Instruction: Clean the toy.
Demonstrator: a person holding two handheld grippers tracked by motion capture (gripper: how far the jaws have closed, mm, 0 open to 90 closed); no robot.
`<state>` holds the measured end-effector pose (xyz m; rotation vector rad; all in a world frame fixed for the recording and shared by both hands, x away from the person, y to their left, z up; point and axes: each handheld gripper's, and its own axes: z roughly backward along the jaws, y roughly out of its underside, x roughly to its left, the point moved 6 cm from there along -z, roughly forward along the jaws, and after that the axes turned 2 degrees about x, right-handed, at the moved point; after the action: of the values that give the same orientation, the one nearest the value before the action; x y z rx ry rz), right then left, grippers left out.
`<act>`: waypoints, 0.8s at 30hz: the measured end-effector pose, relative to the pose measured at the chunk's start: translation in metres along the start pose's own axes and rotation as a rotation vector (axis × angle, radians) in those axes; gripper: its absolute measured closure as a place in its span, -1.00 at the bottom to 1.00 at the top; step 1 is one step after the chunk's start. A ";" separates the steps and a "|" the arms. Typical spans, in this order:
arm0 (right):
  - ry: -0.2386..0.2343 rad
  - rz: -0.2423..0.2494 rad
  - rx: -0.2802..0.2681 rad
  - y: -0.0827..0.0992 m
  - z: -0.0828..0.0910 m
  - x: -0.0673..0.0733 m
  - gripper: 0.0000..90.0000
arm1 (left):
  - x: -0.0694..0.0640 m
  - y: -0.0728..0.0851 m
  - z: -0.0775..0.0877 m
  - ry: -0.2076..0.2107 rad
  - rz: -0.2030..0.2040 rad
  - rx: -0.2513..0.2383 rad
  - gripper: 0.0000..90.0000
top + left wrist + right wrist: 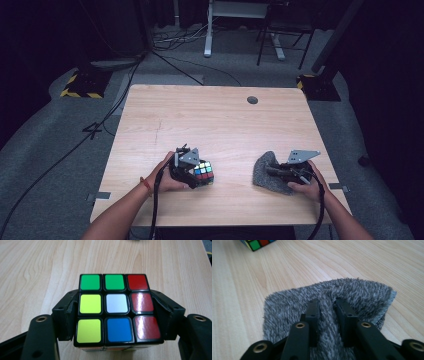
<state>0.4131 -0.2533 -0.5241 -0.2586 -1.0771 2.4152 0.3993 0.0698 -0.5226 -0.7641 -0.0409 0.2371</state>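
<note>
Two grippers on the wooden tabletop, one per hand, both near the person's edge.

Left gripper: jaws clamped on the puzzle cube, one on each side face. In the left gripper view the cube sits squarely between the jaws, resting on the wood. Top face reads green, green, red in the far row; yellow, white, red in the middle row; yellow, blue, red in the near row. Left hand wraps the gripper body, cable trails down toward the bottom of the high view.

Right gripper: jaws narrow, pinching a raised fold of the grey fuzzy cloth. In the right gripper view the cloth lies spread flat on the wood around the jaws, with a ridge of pile squeezed up between them. Stitched edge visible at the cloth's right corner. Right hand grips from behind, grey three-cornered plate on top.

Cube and cloth well apart: cube left of centre, cloth right of centre. A corner of the cube also shows at the top left of the right gripper view.

Round dark grommet near the far edge of the tabletop. Grey carpet around it, cables and desk legs beyond.
</note>
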 end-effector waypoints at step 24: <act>0.108 0.029 0.006 -0.019 0.012 0.005 -0.48 | -0.001 0.000 0.029 -0.146 -0.019 -0.037 -0.65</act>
<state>0.4115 -0.2477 -0.5016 -0.4005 -1.0251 2.3993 0.3949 0.0894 -0.5015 -0.7820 -0.1905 0.2744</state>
